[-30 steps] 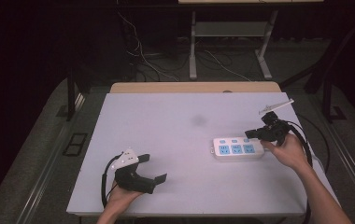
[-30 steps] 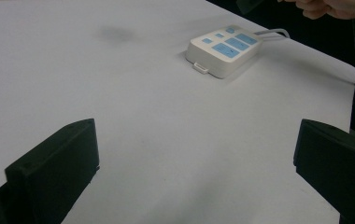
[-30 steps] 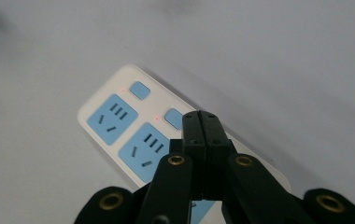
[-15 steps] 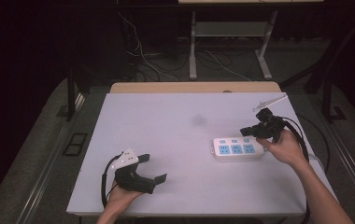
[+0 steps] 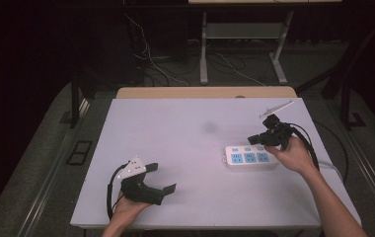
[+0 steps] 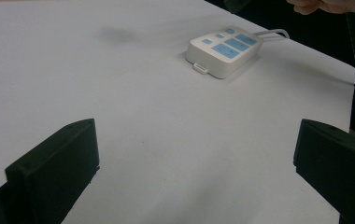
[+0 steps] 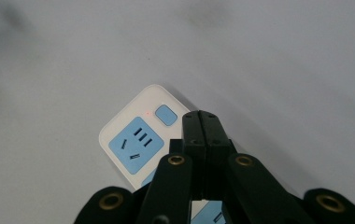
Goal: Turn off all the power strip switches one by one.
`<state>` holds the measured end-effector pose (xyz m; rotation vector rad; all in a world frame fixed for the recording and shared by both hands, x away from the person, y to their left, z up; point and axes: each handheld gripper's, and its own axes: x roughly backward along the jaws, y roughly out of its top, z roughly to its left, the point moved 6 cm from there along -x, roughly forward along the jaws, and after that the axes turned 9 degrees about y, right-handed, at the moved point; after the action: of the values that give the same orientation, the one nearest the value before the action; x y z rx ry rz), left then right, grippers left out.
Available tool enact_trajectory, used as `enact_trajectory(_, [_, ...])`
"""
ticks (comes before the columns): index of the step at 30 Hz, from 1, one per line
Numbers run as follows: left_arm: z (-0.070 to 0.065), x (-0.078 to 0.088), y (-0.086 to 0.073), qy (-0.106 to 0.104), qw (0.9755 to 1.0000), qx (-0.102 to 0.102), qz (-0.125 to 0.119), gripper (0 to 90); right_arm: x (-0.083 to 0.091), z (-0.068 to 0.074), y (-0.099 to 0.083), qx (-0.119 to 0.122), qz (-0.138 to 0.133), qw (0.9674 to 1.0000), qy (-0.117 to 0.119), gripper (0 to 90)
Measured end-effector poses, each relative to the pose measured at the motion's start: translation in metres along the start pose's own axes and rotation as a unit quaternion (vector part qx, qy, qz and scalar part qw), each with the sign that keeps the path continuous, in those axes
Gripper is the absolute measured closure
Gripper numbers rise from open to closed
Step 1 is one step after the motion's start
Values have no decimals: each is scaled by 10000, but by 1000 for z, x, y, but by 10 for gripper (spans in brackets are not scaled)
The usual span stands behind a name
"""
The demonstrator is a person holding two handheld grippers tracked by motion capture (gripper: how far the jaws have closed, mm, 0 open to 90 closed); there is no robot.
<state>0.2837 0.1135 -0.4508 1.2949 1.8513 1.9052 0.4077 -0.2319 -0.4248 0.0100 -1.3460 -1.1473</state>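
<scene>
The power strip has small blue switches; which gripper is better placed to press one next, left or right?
Probably the right. The right gripper, jaws shut, hovers just over the power strip, its tips near a blue switch. The left gripper, open, sits far off across the table.

This looks like a lab or recording studio rather than a home. A plain white table [image 5: 175, 148] stands on grey carpet [image 5: 42, 163], ringed by black curtains [image 5: 37, 39]. Loose cables [image 5: 151, 59] trail across the floor behind it, beside the metal legs of a stand [image 5: 204, 49], under dim lighting.
</scene>
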Motion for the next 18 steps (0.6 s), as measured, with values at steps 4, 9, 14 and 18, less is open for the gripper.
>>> enact_trajectory(4, [0, 0, 0, 3, 10000, 0, 0, 0, -4, -2, -1, -17, 52, 10000, 12, 900])
enact_trajectory(9, [0, 1, 0, 14, 10000, 7, 0, 0, -9, -4, -2, -64, 111, 9999, 11, 900])
enact_trajectory(14, [1, 1, 0, 14, 10000, 3, 4, 0, -13, -7, -3, -101, 148, 9998, 18, 900])
enact_trajectory(18, [1, 1, 0, 9, 10000, 3, 2, 0, -18, -10, -5, -131, 187, 9997, 24, 900])
